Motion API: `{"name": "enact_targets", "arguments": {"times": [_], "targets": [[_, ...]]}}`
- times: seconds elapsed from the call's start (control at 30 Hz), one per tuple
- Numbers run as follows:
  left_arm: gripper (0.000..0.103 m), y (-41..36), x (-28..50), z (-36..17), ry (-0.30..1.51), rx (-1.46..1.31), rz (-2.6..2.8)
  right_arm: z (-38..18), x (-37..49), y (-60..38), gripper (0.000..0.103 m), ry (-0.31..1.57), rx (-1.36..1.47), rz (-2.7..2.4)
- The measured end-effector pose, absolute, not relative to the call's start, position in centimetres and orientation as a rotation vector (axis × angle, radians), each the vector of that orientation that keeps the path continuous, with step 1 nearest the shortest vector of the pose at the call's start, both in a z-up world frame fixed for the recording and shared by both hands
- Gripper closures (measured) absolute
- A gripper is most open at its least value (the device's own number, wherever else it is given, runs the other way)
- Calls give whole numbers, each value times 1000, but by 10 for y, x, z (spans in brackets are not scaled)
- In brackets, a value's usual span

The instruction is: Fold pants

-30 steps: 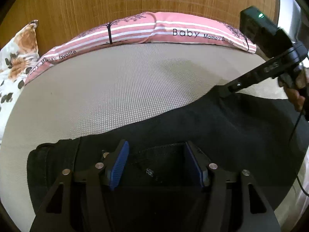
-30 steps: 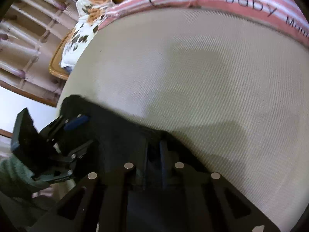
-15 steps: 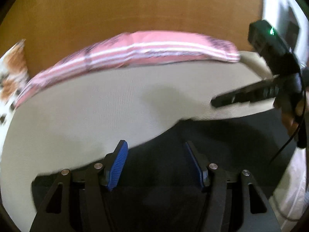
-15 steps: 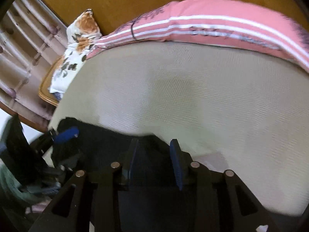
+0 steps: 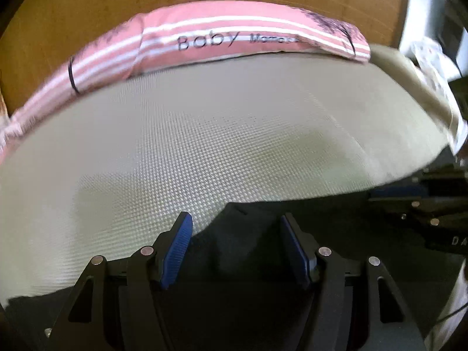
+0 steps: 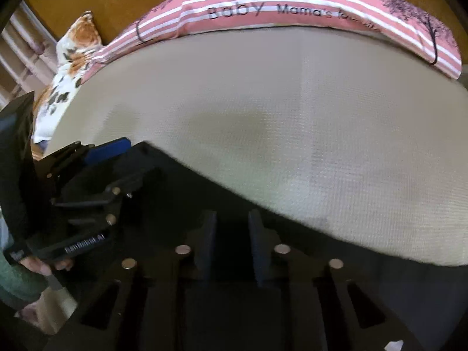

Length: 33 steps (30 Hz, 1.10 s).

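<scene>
Pants (image 5: 336,225): dark, soft, limp, lying lower frame on bed (image 5: 204,146). Take hold at the edge.
Left gripper (image 5: 234,228): fingers released, straddling cloth.
Right gripper (image 6: 231,225): fingers just closing, cloth between; grip cannot be told.

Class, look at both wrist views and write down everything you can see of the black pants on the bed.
The black pants are dark, matte, soft-looking cloth, lying along the near edge of the beige woven bed cover, well short of the pink striped pillow. Their upper edge makes an uneven line against the cover. Seams and pockets are too dark to make out. The left claw stands open astride that edge, cloth between its blue pads. The right claw, its jaws having just been closing, has the fabric between its pads; whether they grip it cannot be told.
</scene>
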State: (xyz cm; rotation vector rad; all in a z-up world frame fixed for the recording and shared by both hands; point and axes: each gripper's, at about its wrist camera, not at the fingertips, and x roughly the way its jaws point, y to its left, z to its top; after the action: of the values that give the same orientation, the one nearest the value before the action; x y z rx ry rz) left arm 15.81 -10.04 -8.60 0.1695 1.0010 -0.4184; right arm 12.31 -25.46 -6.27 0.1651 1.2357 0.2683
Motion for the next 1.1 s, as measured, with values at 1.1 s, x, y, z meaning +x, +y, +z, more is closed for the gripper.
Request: {"name": "enact_targets", "arguments": {"times": [1.1], "targets": [[40, -174, 15, -36, 1021, 296, -592, -62, -205, -554, 74, 942, 904, -432]]}}
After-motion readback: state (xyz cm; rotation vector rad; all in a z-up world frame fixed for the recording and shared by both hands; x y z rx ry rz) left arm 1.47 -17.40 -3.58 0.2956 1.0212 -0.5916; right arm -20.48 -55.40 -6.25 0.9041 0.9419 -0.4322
